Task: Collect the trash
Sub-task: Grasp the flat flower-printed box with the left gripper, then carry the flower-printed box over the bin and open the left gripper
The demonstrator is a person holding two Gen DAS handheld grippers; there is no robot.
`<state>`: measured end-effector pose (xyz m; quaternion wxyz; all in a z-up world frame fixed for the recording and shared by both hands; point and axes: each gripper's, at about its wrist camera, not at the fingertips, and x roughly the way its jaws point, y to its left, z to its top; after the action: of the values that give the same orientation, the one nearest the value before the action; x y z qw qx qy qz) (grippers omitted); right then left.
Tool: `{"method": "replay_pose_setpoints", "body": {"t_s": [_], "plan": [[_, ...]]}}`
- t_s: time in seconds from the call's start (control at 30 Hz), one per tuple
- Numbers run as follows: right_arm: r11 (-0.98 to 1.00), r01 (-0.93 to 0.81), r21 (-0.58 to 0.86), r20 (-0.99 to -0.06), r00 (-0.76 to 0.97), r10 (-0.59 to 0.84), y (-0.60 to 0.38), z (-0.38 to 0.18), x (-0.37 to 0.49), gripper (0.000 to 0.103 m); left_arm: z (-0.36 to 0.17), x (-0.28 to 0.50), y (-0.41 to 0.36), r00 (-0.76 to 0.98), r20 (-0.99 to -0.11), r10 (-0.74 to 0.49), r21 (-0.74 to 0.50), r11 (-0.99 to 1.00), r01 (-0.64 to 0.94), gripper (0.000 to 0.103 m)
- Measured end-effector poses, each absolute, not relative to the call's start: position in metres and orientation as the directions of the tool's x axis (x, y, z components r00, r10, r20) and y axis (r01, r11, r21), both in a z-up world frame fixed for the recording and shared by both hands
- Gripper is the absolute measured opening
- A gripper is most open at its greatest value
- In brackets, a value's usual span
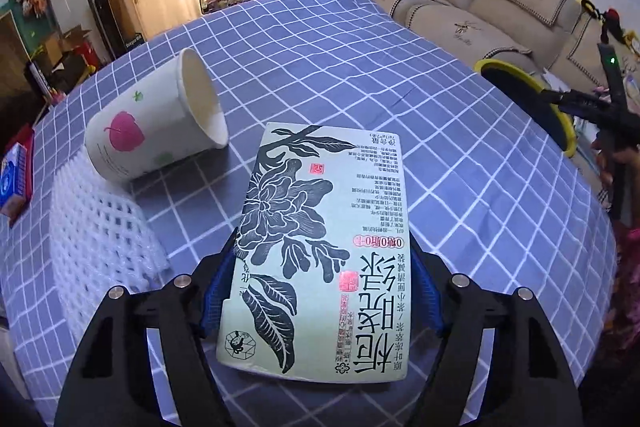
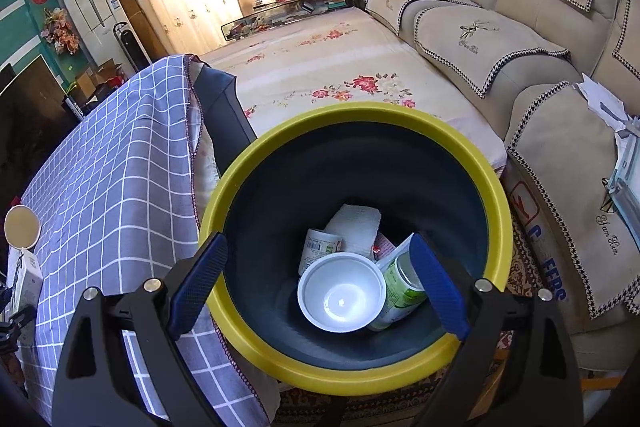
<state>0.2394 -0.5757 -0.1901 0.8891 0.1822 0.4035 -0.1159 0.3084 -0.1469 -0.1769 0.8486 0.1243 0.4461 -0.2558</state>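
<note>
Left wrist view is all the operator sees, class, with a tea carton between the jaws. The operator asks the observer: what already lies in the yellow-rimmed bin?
Observer: A white bowl lies open side up at the bottom of the bin.
Operator: Anything beside it?
Observer: A green-labelled bottle leans against the bowl's right side.
Operator: My tea carton is gripped; how does the right gripper stand?
Observer: Its jaws are wide apart, and it looks down into the bin, beside the edge of the checked cloth.

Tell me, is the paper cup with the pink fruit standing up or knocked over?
Knocked over. The paper cup lies on its side on the checked tablecloth, its open mouth facing sideways, showing the inside.
</note>
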Motion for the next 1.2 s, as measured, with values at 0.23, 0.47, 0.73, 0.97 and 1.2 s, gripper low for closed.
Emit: {"method": "replay_pose_setpoints", "body": {"t_s": [0.23,0.47,0.73,0.97,1.2], "plan": [[0.902,0.338,0.268,-0.724,0.689,-0.043,-0.577,-0.179,0.223,0.088,-0.159,0.286,-0.171,0.493,-0.793,-0.357,-0.021,0.825,0.564,0.072],[0.897,0.367,0.247,-0.69,0.716,-0.103,-0.588,-0.16,0.201,0.088,-0.128,0.283,-0.238,0.468,-0.761,-0.448,-0.05,0.761,0.647,0.073],[0.867,0.433,0.246,-0.689,0.707,-0.158,-0.622,-0.157,0.165,0.088,-0.113,0.3,-0.357,0.358,-0.741,-0.569,-0.098,0.618,0.78,0.073],[0.836,0.496,0.234,-0.686,0.694,-0.22,-0.647,-0.154,0.138,0.088,-0.126,0.316,-0.461,0.294,-0.761,-0.578,-0.097,0.55,0.829,0.073],[0.824,0.516,0.233,-0.69,0.685,-0.234,-0.658,-0.154,0.127,0.088,-0.154,0.328,-0.531,0.277,-0.79,-0.547,-0.065,0.524,0.849,0.077]]}}
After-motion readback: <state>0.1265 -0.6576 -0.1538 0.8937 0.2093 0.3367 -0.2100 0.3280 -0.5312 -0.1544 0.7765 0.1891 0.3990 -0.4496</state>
